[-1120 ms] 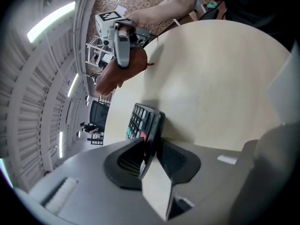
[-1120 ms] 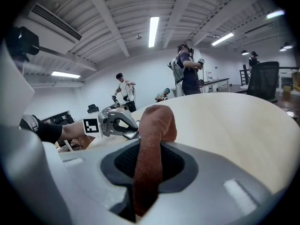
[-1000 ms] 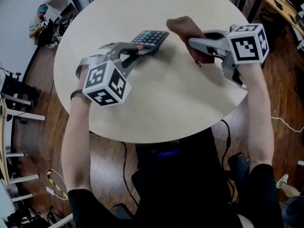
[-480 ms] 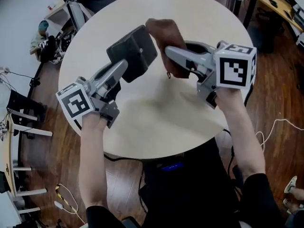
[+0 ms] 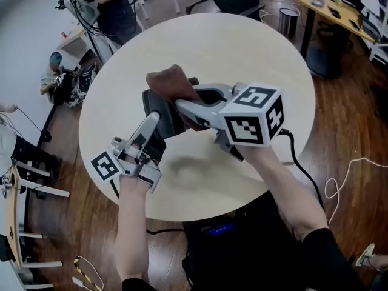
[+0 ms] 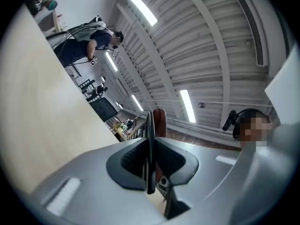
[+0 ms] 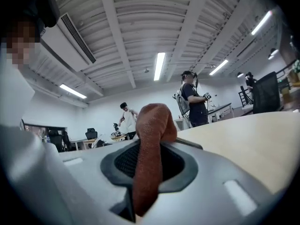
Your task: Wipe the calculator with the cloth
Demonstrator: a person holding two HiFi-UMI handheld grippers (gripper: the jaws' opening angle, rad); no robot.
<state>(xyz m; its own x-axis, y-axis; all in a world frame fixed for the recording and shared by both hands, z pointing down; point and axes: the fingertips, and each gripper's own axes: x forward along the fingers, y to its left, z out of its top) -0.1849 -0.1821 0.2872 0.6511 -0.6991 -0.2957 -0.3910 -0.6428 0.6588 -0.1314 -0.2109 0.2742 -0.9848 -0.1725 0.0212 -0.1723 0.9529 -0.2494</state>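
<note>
Above the tabletop (image 5: 260, 59), the calculator (image 5: 168, 119) is held clear of the surface, stood up on edge and tilted, its dark body showing in the head view between the two arms. The left claw (image 5: 153, 121) has it by the lower end; in the left gripper view the calculator (image 6: 150, 153) appears edge-on as a thin dark slab pinched between the ribbed pads, and the jaws have just been closing a little onto it. The brown cloth (image 5: 171, 82) is bunched over the calculator's upper end, seemingly touching it, and shows just behind the slab in the left gripper view (image 6: 160, 121). The right claw (image 5: 182, 105) comes in from the right, clamped on the cloth; in the right gripper view the cloth (image 7: 150, 144) fills the gap between the pads and bulges up past them. Beyond the tabletop's far rim a person (image 5: 112, 5) stands at a desk, and a bin (image 5: 290, 20) sits on the wooden floor.
</note>
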